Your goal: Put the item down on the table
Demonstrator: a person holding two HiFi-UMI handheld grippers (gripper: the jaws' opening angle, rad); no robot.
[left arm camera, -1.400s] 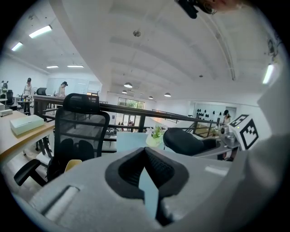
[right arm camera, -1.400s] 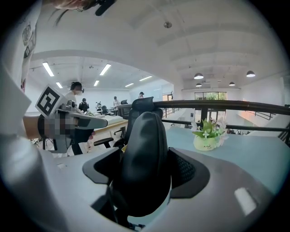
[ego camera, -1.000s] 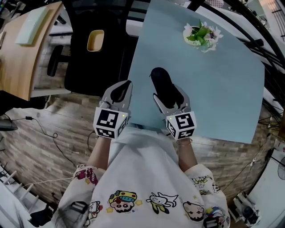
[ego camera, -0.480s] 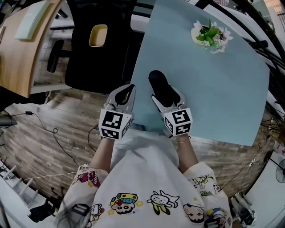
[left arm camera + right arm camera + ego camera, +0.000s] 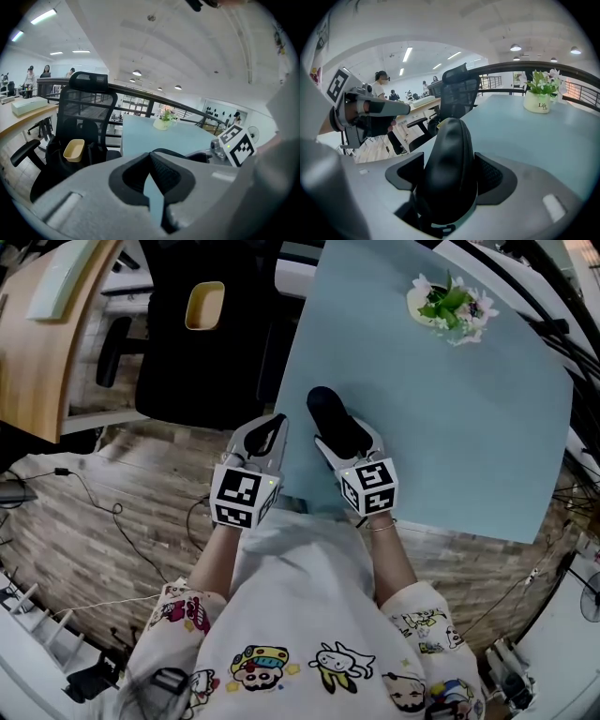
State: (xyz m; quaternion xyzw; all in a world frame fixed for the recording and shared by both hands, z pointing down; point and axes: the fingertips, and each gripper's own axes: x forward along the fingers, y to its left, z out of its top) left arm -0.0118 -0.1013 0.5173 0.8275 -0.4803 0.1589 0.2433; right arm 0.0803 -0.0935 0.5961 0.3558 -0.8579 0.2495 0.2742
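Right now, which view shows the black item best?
The right gripper view: the black item fills its middle, clamped in the right gripper. The head view shows it small, from above, over the table. The left gripper view shows at most a dark sliver.

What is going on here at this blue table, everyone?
A person holds a gripper in each hand at the near edge of the blue table. The right gripper is clamped on a black rounded item over the tabletop; whether it touches is unclear. The left gripper is shut and empty beside it. A flower pot stands at the far side.
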